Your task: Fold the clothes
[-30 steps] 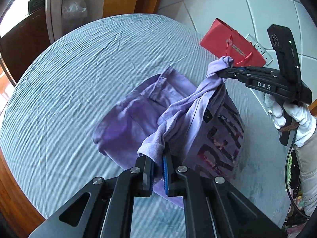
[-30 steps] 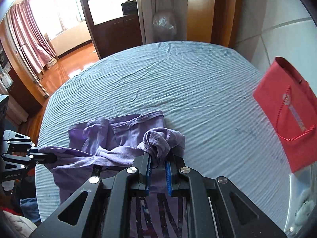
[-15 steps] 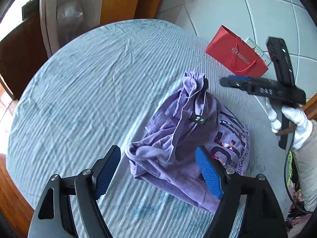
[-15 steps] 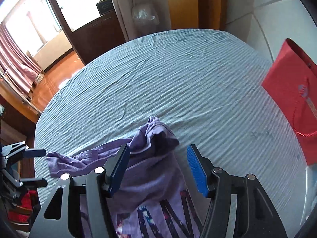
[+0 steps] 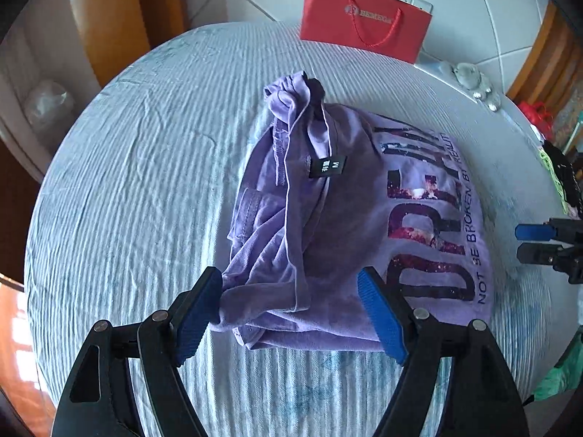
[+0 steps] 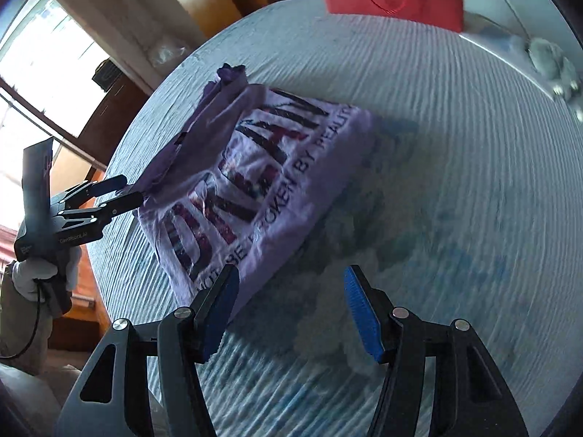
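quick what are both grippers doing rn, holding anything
Left gripper: jaws open wide, holding nothing, set around the near edge of the purple T-shirt.
Right gripper: jaws open, holding nothing, over the blue tablecloth beside the shirt.

Between the left fingers (image 5: pixel 380 318), ribbed blue pads, lies a soft matt purple cloth shirt (image 5: pixel 349 218). The worktop (image 5: pixel 145 182) beneath wears crinkled, ridged blue fabric. Beyond stands a smooth red paper bag (image 5: pixel 364 22).

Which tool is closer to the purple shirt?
The left tool: its open blue pads straddle the crumpled purple printed shirt. The right tool hovers mostly over striped cloth.
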`<state>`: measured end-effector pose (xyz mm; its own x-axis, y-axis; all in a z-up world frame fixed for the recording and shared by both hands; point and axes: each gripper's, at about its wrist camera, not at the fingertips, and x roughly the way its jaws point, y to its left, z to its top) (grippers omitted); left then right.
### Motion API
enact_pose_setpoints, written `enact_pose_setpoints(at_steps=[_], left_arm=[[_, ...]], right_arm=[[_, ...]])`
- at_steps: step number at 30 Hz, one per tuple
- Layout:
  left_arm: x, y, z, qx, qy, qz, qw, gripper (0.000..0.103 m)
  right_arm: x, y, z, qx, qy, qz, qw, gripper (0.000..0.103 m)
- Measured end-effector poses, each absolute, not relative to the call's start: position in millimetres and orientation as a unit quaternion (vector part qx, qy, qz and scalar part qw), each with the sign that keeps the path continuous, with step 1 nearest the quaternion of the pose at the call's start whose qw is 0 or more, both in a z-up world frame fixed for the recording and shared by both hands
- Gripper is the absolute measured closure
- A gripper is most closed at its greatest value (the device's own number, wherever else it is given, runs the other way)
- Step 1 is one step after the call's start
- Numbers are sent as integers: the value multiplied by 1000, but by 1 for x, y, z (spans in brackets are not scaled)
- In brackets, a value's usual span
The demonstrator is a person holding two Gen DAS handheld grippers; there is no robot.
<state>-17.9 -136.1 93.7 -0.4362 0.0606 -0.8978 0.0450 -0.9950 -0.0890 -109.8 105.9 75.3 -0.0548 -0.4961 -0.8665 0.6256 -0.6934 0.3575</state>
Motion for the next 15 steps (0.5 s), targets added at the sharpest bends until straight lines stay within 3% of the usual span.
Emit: enact_pose_setpoints(at_steps=[6,10,14,15], left_arm=[[-22,-150,81,-549,-34,831,87,27],[-25,-152,72,-556,-35,823,106,33],[-26,-156,70,-552,-38,827,99,37],[-28,-158,70,-550,-38,829,96,43]], right_arm=[[-68,95,57,595,-1,-735,325,44],[-40,87,45,611,-39,-739,282,45],[-34,77,37,614,-40,-743,263,53],[-35,75,37,612,-36,-746,261,58]])
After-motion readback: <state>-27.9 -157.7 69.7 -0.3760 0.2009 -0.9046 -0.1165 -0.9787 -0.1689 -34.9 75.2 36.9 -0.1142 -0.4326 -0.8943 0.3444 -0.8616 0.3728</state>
